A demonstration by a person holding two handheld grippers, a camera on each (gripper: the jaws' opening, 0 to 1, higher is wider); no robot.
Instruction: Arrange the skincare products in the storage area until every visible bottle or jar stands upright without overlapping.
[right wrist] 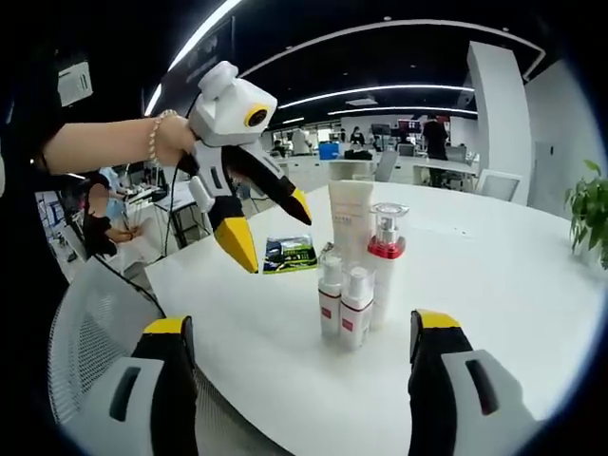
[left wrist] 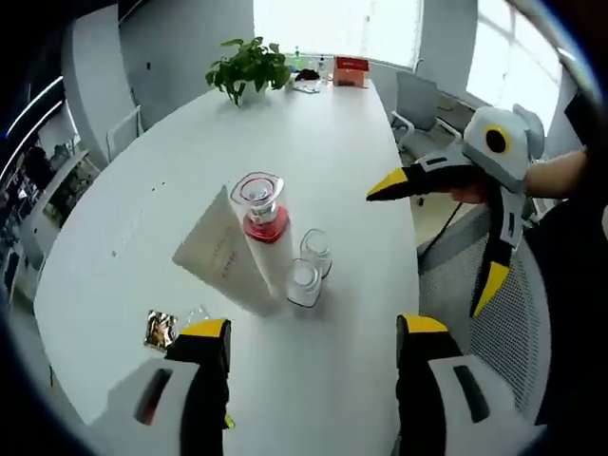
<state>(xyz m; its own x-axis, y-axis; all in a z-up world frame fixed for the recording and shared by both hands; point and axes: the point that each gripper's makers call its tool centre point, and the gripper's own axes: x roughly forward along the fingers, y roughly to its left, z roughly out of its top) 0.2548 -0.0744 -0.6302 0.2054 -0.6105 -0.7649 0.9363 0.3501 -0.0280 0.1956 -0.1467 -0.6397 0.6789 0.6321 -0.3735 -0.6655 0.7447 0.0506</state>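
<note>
Several skincare products stand upright in a tight cluster on the white table [left wrist: 142, 209]. They are a tall cream tube [left wrist: 228, 252] [right wrist: 350, 214], a bottle with a red collar and clear cap [left wrist: 261, 204] [right wrist: 387, 256], and two small clear-capped bottles [left wrist: 316, 249] [left wrist: 304, 280] with red labels [right wrist: 331, 299] [right wrist: 357, 304]. My left gripper [left wrist: 313, 328] [right wrist: 277, 242] is open, a short way off the cluster, holding nothing. My right gripper [right wrist: 304, 328] [left wrist: 427, 249] is also open and empty, on the opposite side of the products.
A small sachet [left wrist: 161, 328] [right wrist: 290, 252] lies flat on the table beside the cluster. A potted plant [left wrist: 249, 66] and a red box [left wrist: 351, 71] stand at the far end. A mesh chair [left wrist: 475, 285] sits at the table's edge. People stand in the office background.
</note>
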